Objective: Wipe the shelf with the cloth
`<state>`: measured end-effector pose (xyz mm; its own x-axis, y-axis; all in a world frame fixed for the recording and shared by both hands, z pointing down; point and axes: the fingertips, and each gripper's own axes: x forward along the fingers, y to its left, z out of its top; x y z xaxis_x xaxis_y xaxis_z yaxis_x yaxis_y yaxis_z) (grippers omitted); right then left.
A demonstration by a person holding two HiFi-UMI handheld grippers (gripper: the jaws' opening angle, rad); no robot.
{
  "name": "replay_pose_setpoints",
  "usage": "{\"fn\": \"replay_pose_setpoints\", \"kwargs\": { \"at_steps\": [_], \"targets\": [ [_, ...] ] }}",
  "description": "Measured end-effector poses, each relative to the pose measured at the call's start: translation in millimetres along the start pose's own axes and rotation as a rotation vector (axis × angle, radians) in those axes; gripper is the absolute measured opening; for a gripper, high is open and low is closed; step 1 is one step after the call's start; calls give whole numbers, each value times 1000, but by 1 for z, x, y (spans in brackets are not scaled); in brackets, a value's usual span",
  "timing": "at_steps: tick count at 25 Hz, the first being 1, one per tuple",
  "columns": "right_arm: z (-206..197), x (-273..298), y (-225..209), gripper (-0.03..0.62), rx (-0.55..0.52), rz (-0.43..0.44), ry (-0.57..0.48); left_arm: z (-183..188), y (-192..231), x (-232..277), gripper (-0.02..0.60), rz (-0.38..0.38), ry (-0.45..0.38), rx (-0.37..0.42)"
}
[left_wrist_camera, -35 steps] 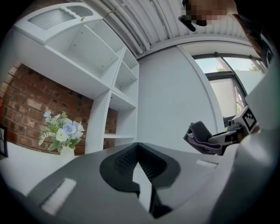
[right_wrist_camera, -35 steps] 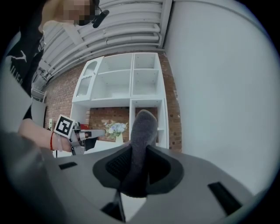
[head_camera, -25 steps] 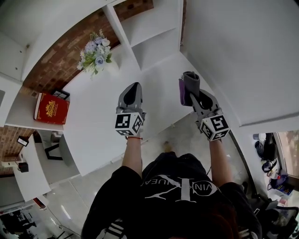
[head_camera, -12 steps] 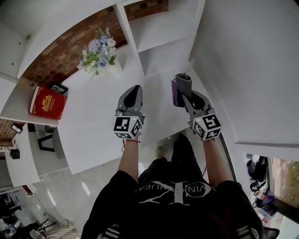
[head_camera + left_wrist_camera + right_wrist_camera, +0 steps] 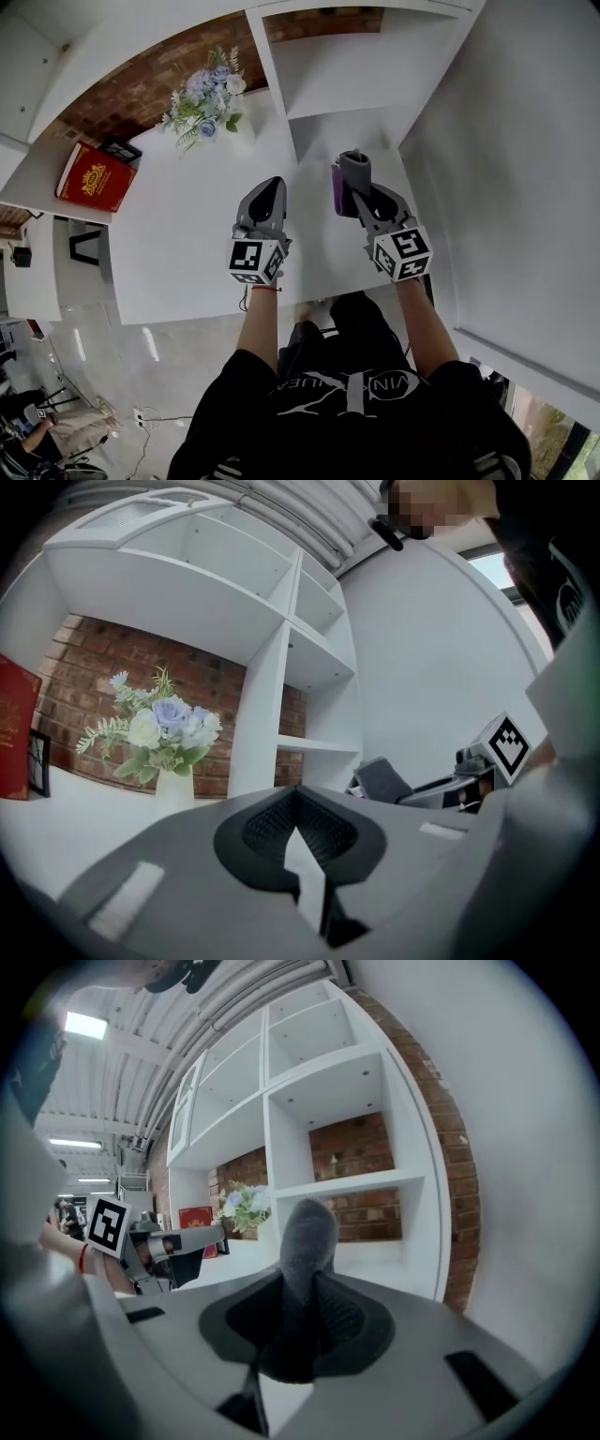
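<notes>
To wipe the white shelf [image 5: 356,70] well, I think the right gripper [image 5: 349,190] should press the cloth [image 5: 354,167] flat on a board and rub slowly. Its fingers squeeze the cloth, up over the counter [image 5: 178,225]. The left gripper [image 5: 270,187] has its fingers together, empty. One shelf, two grippers, one book [image 5: 94,176], one cloth.

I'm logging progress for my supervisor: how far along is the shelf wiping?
Done: the grey folded cloth is clamped in the right claw. In hand: that claw hangs above the white shelf board, cloth apparently not touching it. To do: the wiping itself; the left claw is shut and empty.
</notes>
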<state>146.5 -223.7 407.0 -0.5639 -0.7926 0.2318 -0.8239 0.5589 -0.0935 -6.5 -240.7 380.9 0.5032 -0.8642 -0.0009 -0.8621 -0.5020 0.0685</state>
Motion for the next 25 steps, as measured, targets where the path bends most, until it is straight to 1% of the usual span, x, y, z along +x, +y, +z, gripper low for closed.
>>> {"fn": "replay_pose_setpoints", "kwargs": {
  "at_steps": [3, 7, 13, 17, 20, 25],
  "targets": [
    [-4, 19, -10, 84, -3, 40, 24, -8, 2, 7, 3, 52, 12, 9],
    [-6, 41, -23, 84, -21, 66, 52, -17, 4, 14, 3, 115, 9, 6],
    [-18, 77, -32, 84, -49, 88, 66, -34, 12, 26, 3, 165, -2, 1],
    [-30, 98, -37, 84, -36, 76, 87, -49, 22, 29, 3, 185, 15, -9],
    [-41, 115, -45, 84, -45, 48, 134, -57, 30, 36, 3, 199, 23, -9],
    [-46, 146, -49, 84, -47, 6, 145, -63, 39, 43, 3, 195, -5, -6]
  ]
}}
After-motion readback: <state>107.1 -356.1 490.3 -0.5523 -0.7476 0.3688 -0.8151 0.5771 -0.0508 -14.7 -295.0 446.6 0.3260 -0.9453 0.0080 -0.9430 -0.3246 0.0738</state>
